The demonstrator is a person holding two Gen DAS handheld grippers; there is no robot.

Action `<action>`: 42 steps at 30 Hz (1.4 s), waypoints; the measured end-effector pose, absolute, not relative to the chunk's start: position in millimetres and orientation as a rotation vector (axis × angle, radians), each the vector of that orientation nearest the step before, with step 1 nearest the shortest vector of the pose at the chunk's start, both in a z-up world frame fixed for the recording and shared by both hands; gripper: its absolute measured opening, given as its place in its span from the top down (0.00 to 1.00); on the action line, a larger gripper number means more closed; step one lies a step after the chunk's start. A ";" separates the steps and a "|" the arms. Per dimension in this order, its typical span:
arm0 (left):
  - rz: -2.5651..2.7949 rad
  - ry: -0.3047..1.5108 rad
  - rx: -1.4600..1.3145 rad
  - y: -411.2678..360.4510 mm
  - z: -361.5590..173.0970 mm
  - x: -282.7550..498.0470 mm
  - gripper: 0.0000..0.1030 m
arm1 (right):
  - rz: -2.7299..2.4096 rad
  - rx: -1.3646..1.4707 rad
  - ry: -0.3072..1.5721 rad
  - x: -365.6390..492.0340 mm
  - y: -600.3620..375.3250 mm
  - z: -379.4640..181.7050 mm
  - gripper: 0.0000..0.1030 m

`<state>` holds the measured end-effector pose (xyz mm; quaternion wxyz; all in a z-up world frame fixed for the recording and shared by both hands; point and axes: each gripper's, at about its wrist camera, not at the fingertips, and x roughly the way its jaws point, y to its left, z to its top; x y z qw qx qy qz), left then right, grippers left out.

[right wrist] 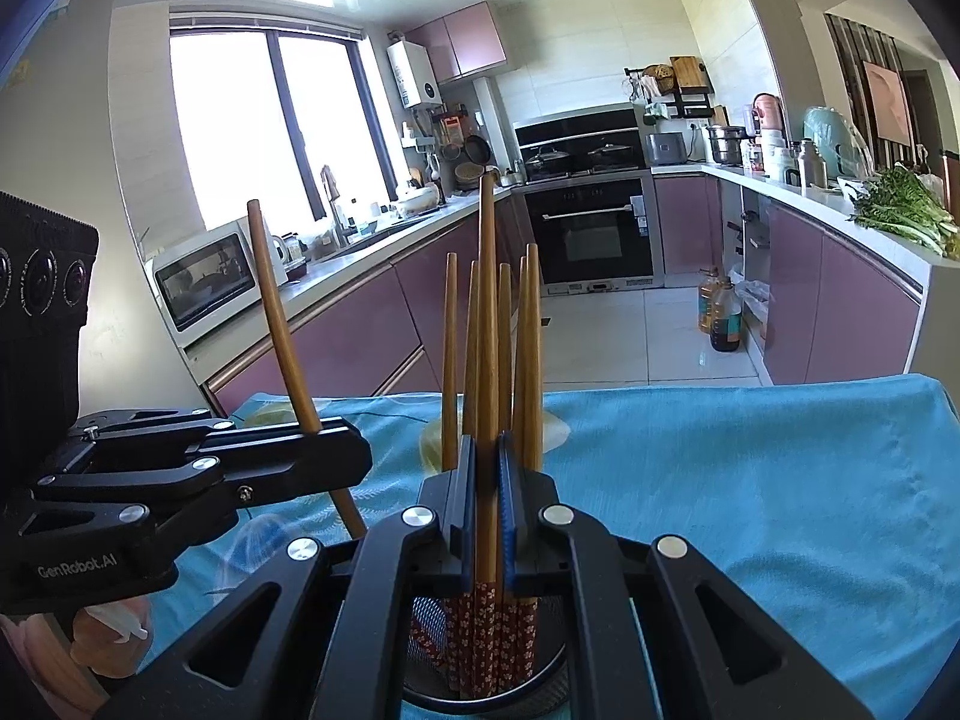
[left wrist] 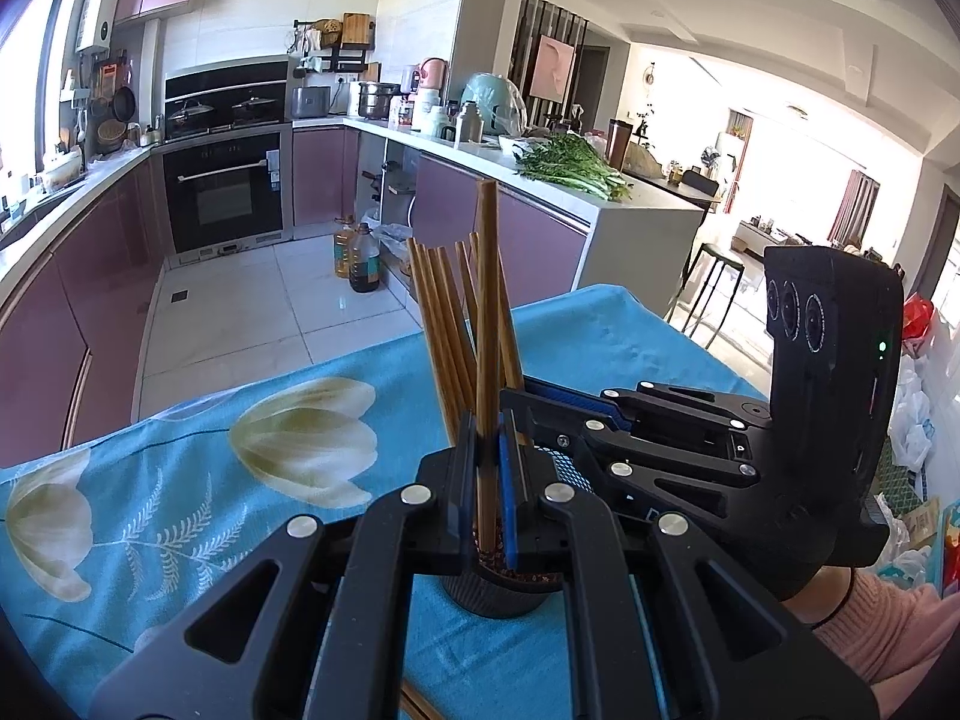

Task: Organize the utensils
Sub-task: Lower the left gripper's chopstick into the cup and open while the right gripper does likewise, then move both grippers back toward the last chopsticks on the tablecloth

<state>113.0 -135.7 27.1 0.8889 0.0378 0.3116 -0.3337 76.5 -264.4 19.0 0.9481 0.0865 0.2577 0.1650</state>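
My left gripper point(left wrist: 489, 444) is shut on one brown chopstick point(left wrist: 486, 300) that stands nearly upright, its red-patterned lower end just above the dark mesh holder point(left wrist: 498, 597). Several more chopsticks point(left wrist: 444, 324) lean in that holder. My right gripper point(left wrist: 519, 402) reaches in from the right among them. In the right wrist view my right gripper point(right wrist: 487, 456) is shut on a tall chopstick point(right wrist: 487, 300) standing in the holder point(right wrist: 540, 684) with the others point(right wrist: 449, 360). At the left, my left gripper point(right wrist: 354, 456) clamps its tilted chopstick point(right wrist: 276, 312).
The holder stands on a table under a blue flowered cloth point(left wrist: 210, 510). Another chopstick point(left wrist: 414, 702) lies at the near edge. A pink sleeve point(left wrist: 882, 618) holds the right gripper. Beyond are tiled floor, oil bottles point(left wrist: 357, 261), purple cabinets and a counter with greens point(left wrist: 570, 165).
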 end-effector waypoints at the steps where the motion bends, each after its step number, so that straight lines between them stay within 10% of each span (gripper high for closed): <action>1: -0.692 0.653 0.078 -135.8 25.8 114.7 0.93 | 0.336 0.174 0.526 76.5 -264.4 18.3 0.94; 31: -0.666 0.722 0.053 -139.4 -4.8 143.8 0.92 | 0.334 0.171 0.576 83.3 -270.1 5.7 0.93; 42: -0.619 0.650 0.009 -108.1 -2.2 127.3 0.68 | 0.327 0.184 0.554 67.9 -276.0 12.9 0.74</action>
